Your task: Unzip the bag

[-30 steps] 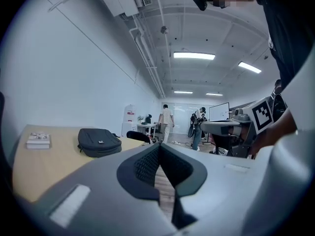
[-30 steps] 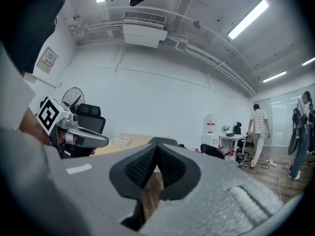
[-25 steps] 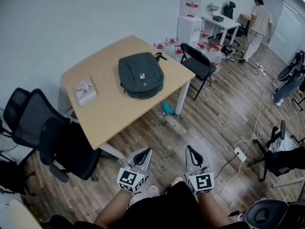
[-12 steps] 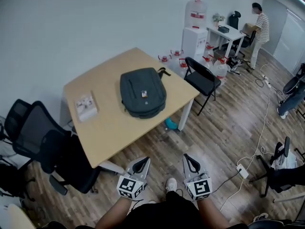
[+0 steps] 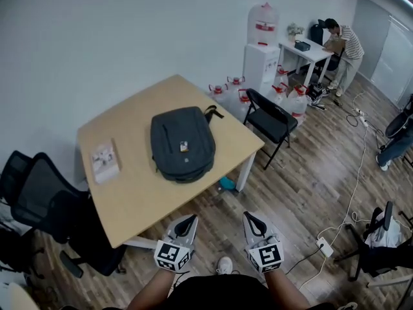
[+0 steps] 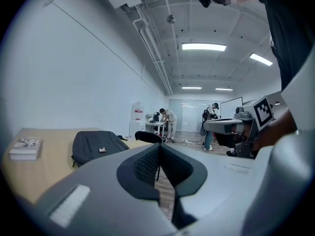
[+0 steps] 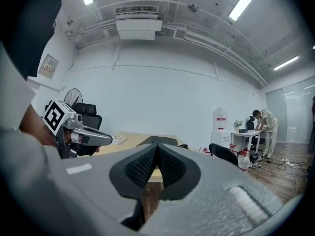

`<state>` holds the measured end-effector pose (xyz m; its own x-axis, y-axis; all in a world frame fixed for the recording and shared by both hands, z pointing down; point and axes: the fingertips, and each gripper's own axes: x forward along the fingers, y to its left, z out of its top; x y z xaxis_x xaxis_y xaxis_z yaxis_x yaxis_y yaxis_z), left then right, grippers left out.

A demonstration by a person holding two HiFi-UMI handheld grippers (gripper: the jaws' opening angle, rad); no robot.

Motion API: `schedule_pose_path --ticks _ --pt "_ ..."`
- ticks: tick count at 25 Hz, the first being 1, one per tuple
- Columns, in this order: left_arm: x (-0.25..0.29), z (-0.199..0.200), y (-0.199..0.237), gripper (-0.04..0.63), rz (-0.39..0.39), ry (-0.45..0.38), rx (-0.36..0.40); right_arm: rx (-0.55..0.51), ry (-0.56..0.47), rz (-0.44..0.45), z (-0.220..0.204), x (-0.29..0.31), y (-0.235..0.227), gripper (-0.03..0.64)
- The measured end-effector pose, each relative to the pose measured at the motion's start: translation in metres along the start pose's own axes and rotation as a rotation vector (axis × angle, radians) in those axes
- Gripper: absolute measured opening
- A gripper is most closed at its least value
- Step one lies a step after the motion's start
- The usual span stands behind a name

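Head view: left tool (image 5: 187, 219) and right tool (image 5: 248, 216) are held low in front of the person, side by side, over the wood floor (image 5: 303, 166), short of the counter (image 5: 129, 192). Both tools are closed with nothing between the pads; each tool's own view shows its jaws meeting tip to tip, empty.

The bag (image 5: 182, 143), a dark backpack, lies flat on the counter, ahead of the tools and a bit to their left, well apart from both. The left tool is the nearer one. The bag's long axis runs roughly away from the person, bottom end toward the near counter edge, carry handle (image 5: 211, 113) at the far end toward the wall. No zip pull can be made out from here, too small.

Task not started, my read: the person must close in on the counter first, then likely pin the bag with one tool and run the pull with the other.

Also around: a booklet (image 5: 104, 161) left of the bag, a black folding chair (image 5: 271, 120) at the counter's right corner, an office chair (image 5: 39, 199) on the left, and another person (image 5: 342, 44) at a far desk.
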<state>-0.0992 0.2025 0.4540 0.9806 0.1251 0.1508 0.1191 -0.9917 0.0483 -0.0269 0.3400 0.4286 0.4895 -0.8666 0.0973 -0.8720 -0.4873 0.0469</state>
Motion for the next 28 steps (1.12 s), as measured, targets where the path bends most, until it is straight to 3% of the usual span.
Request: schedule_pose_path --ticks 13,28 --pt "0.040 -0.004 0.026 0.018 0.115 0.026 -0.029 0.003 0.041 0.119 -0.013 0.046 -0.036 0.003" --pt "0.062 -0.021 0.158 0.018 0.268 0.062 -0.095 -0.054 0.064 0.301 -0.003 0.199 -0.007 0.003"
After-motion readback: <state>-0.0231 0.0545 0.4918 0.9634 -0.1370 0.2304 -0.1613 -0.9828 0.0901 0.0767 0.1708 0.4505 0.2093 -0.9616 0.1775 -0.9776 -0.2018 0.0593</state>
